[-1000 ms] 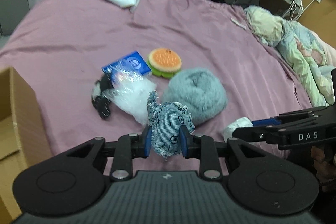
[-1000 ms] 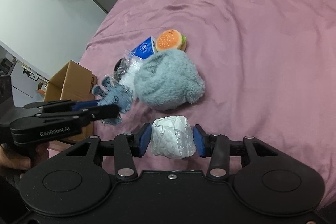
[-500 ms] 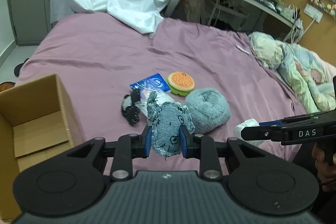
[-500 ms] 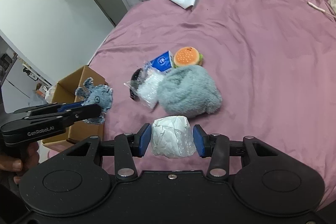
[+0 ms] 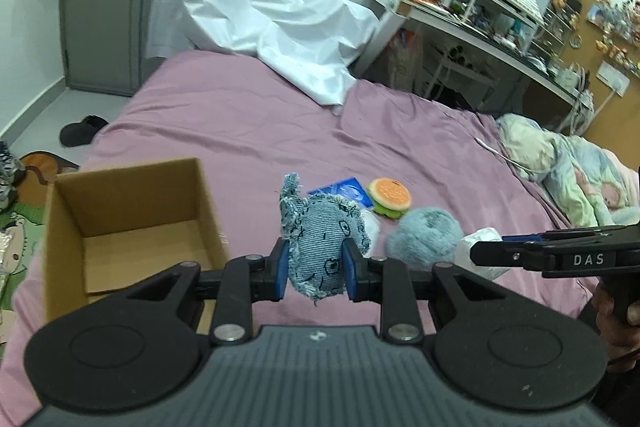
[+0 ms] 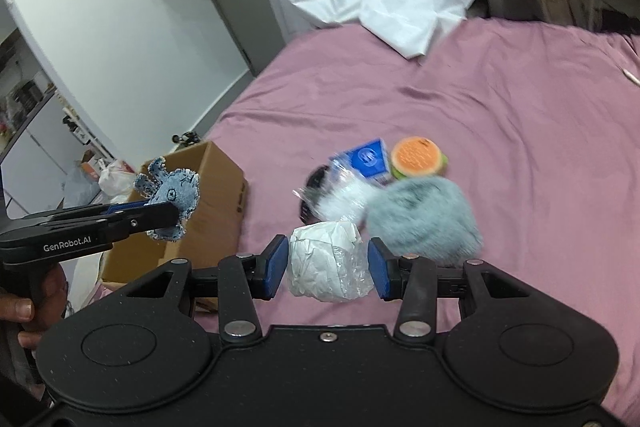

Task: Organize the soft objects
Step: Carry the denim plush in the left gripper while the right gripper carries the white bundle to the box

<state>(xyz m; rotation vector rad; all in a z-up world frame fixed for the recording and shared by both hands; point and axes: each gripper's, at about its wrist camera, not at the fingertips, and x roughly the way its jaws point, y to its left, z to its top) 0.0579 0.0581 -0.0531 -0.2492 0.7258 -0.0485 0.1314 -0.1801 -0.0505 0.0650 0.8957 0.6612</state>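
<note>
Far left, on the floor beside the bed (image 5: 248,115): a green patterned mat (image 5: 16,227) and a dark slipper (image 5: 82,131).

Cardboard box (image 5: 120,227) stands open at the left edge of the pink-covered bed; only its bare bottom shows inside.

Left tool (image 5: 316,269) is clamped on a blue denim toy (image 5: 320,247), both blue pads pressed into its sides. The frayed ear sticks up above the pads. From the right wrist view the toy (image 6: 172,195) hangs in the air in front of the box (image 6: 208,211), near its top edge; whether it is over the opening cannot be told.

Middle of the bed, a loose cluster: a blue packet (image 5: 344,191), with a burger-shaped toy (image 5: 390,195) just beside it on the right. A clear plastic bag of white stuff (image 6: 344,199) lies in front of the packet, with something black (image 6: 314,183) touching its left side, partly hidden. A grey fluffy ball (image 6: 424,219) sits to the right of the bag, just in front of the burger. This view is blurred, so finer contact is hard to judge.

Right tool (image 6: 328,269) grips a white wad wrapped in clear plastic (image 6: 328,267), held off the bed, near the fluffy ball. The left wrist view shows the same tool (image 5: 484,255) side-on with the wad (image 5: 478,251) at its tip.

Further right: a crumpled patterned quilt (image 5: 572,179) on the bed's edge. Behind, a white sheet (image 5: 260,11) draped over something, and a cluttered table (image 5: 480,23) along the wall.
</note>
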